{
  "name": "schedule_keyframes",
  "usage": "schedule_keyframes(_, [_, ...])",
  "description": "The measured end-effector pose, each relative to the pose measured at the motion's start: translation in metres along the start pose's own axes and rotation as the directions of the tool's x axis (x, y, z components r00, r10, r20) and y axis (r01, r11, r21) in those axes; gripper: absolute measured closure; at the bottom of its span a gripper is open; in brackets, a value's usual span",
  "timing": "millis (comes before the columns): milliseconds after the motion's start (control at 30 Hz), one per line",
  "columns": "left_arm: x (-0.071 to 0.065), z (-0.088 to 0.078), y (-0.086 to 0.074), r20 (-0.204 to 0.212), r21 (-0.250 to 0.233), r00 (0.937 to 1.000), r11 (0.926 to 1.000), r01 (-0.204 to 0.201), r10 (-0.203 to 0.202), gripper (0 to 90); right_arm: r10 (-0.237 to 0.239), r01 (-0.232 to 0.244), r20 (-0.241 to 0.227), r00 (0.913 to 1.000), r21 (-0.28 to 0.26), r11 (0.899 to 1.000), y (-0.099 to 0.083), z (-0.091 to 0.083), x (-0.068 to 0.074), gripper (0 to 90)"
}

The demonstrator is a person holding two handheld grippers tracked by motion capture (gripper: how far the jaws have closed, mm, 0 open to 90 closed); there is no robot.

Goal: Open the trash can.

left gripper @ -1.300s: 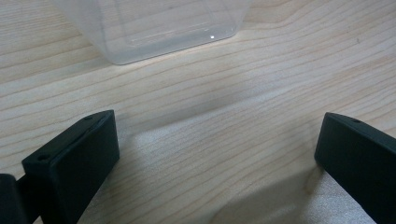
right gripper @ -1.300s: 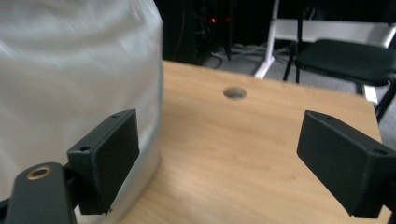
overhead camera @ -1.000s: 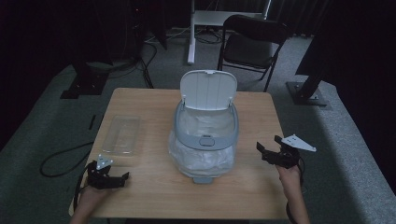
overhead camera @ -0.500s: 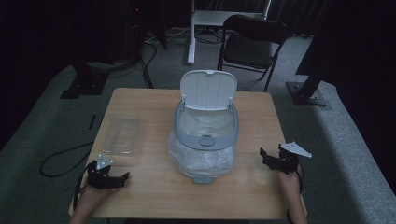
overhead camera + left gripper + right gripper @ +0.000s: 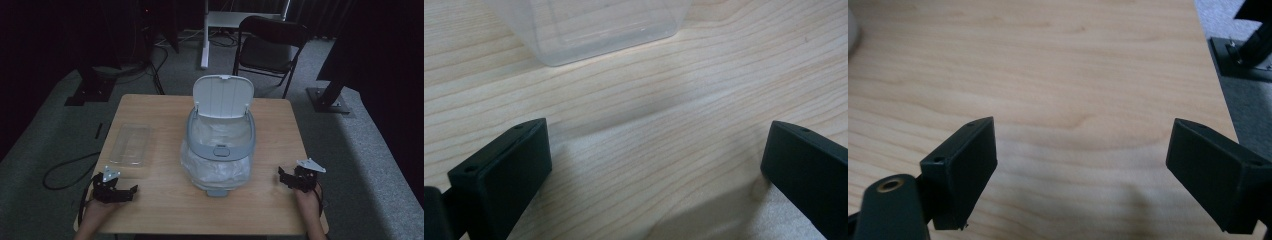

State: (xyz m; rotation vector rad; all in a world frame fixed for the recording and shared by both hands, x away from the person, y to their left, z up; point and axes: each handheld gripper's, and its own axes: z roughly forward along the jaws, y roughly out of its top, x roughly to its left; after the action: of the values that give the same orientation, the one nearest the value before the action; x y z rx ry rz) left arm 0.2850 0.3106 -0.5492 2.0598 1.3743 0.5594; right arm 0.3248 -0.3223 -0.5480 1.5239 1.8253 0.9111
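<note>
High view: the bin (image 5: 220, 150) stands at the table (image 5: 165, 210) centre, lid (image 5: 222, 95) raised upright and a clear liner bulging round its body. A clear tray (image 5: 131, 144) lies well to its left. The right gripper (image 5: 289, 178) has drawn back and down toward the near right corner over the last second; the left gripper (image 5: 126, 192) holds its place at the near left edge. Both sit well apart from the bin. Left gripper view shows the jaws spread wide over bare wood with the tray edge ahead; right gripper view shows the same wide spread, nothing between. Judgement: both claws are empty and parked, so no contact with the bin is under way.
</note>
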Motion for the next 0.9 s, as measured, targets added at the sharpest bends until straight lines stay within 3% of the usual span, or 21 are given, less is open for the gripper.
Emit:
schedule_keyframes(100, [0.001,-0.002,0.001,0.004,0.021,1.0,0.9998,0.005,-0.005,0.6,0.027,-0.027,0.008,0.9996,0.028,0.999,-0.002,0.003,-0.003,12.4])
schedule_keyframes(167, [0.003,-0.004,0.002,0.02,0.027,0.9991,0.999,0.036,-0.037,0.6,0.032,-0.033,0.025,0.9992,0.036,0.999,-0.002,0.004,-0.004,12.4])
schedule_keyframes(333, [0.008,-0.017,0.007,0.013,0.001,0.9977,0.9978,0.067,-0.067,0.6,0.043,-0.045,0.018,0.9989,0.119,0.992,0.0,0.01,-0.008,12.4])
schedule_keyframes(533, [0.01,-0.029,0.019,0.008,-0.004,0.9969,0.9969,0.079,-0.079,0.7,0.052,-0.055,0.028,0.9983,0.119,0.991,0.0,0.01,-0.009,12.4])
schedule_keyframes(700, [0.015,-0.037,0.034,0.032,-0.027,0.9944,0.9945,0.102,-0.101,0.7,0.051,-0.054,0.026,0.9984,0.12,0.991,0.0,0.01,-0.009,12.4])
schedule_keyframes(900, [0.019,-0.037,0.054,0.031,-0.037,0.9963,0.996,0.081,-0.08,0.7,0.051,-0.054,0.025,0.9984,0.119,0.991,0.0,0.01,-0.009,12.4])
